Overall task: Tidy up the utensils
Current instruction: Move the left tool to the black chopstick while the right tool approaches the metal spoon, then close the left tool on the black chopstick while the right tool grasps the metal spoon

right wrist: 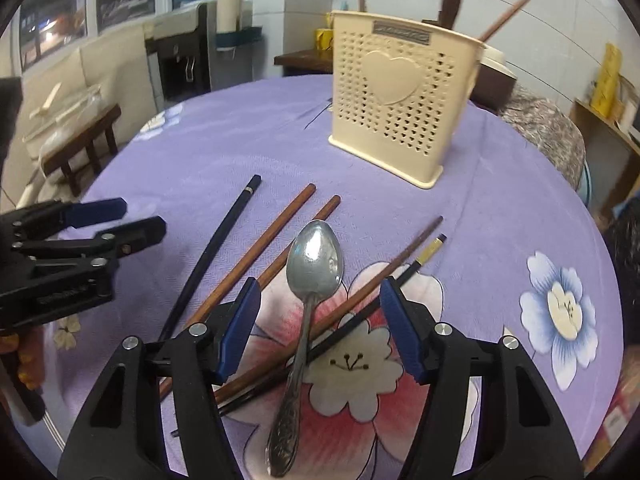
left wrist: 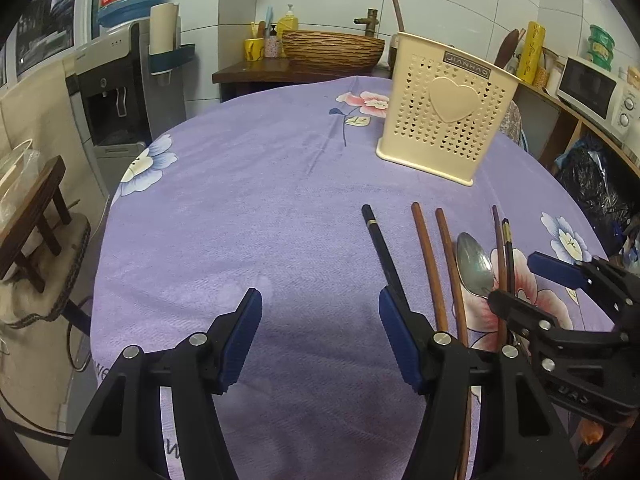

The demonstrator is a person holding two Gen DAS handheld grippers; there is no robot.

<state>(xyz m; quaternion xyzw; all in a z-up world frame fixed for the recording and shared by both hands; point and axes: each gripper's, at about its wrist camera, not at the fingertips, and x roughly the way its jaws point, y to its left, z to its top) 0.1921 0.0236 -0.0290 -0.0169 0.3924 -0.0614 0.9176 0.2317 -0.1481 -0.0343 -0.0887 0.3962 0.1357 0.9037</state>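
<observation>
A cream perforated utensil holder (left wrist: 444, 120) (right wrist: 400, 100) stands upright on the purple flowered tablecloth (left wrist: 248, 208); a brown stick and a dark wooden handle rise from it. In front of it lie a metal spoon (right wrist: 316, 256) (left wrist: 474, 268), a black chopstick (left wrist: 380, 244) (right wrist: 216, 240), two brown chopsticks (left wrist: 428, 256) (right wrist: 256, 248) and a crossed brown and black pair (right wrist: 372, 280). My right gripper (right wrist: 320, 312) (left wrist: 520, 280) is open and straddles the spoon's neck without touching it. My left gripper (left wrist: 320, 320) (right wrist: 132, 218) is open over bare cloth, just left of the black chopstick.
A water dispenser (left wrist: 116, 96) and a small wooden stool (left wrist: 32, 216) stand beyond the table's left edge. A wicker basket (left wrist: 332, 48) sits on a counter behind. A microwave (left wrist: 592, 88) is on a shelf at the right.
</observation>
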